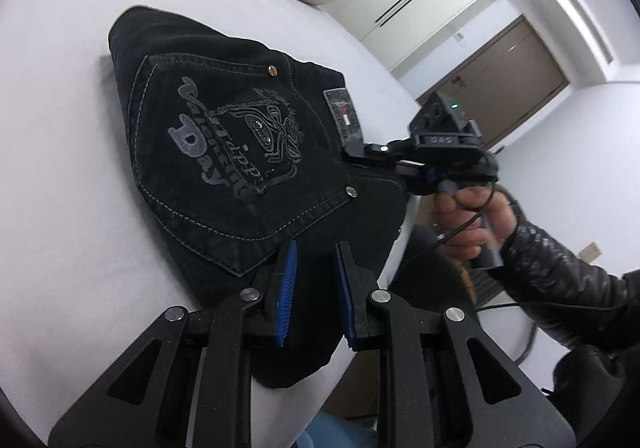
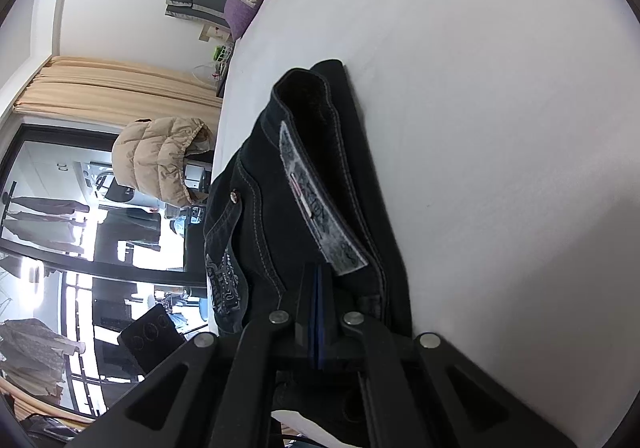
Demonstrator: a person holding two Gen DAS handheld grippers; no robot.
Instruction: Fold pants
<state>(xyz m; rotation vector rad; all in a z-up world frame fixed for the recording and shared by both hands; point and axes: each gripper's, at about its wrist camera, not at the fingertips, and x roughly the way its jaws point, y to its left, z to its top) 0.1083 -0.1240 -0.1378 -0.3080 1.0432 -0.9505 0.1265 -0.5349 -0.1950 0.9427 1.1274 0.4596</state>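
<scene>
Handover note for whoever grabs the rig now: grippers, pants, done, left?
Left gripper: open, pads apart over the near edge of the black jeans, gripping nothing.
Right gripper: shut at the waistband, near the brand patch; whether denim is pinched is unclear.
Jeans lie folded into a compact stack on the white bed, back pocket up.
Done: the main folds, it seems.
Left: probably square the edges, then release.

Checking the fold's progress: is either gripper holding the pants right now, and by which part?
The right gripper is shut at the waistband beside the label of the black pants; whether cloth is pinched cannot be told. The left gripper is open above them, holding nothing.
</scene>
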